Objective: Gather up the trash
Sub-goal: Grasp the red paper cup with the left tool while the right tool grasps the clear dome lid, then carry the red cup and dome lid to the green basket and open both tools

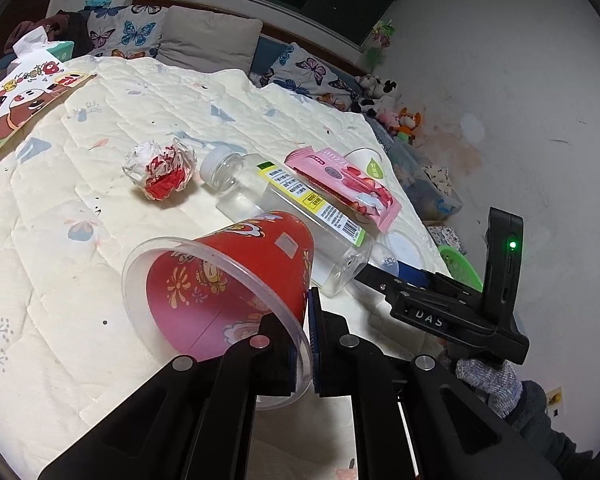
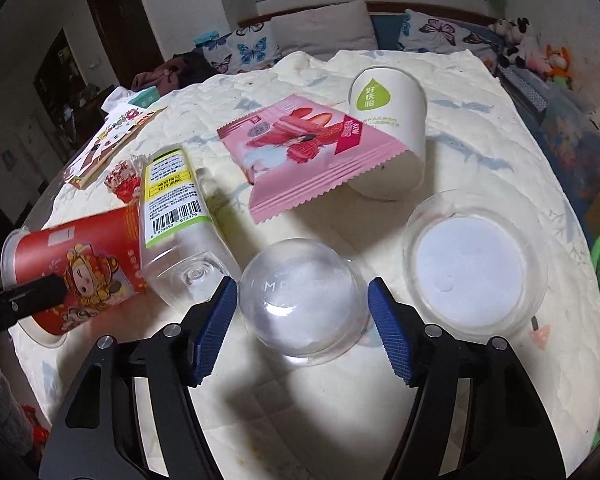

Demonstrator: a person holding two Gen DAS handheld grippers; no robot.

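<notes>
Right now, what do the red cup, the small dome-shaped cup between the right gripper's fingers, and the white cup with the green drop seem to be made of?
Red cup: clear glossy plastic, apparently around a red printed paper liner; the see-through rim shows it.
Dome-shaped cup: thin transparent plastic, shiny; the quilt shows through.
White cup: probably paper, matte and opaque.

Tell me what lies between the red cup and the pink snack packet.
The clear plastic bottle lies on its side between the red cup and the pink snack packet. Both wrist views show it; the cup's side rests against it.
</notes>
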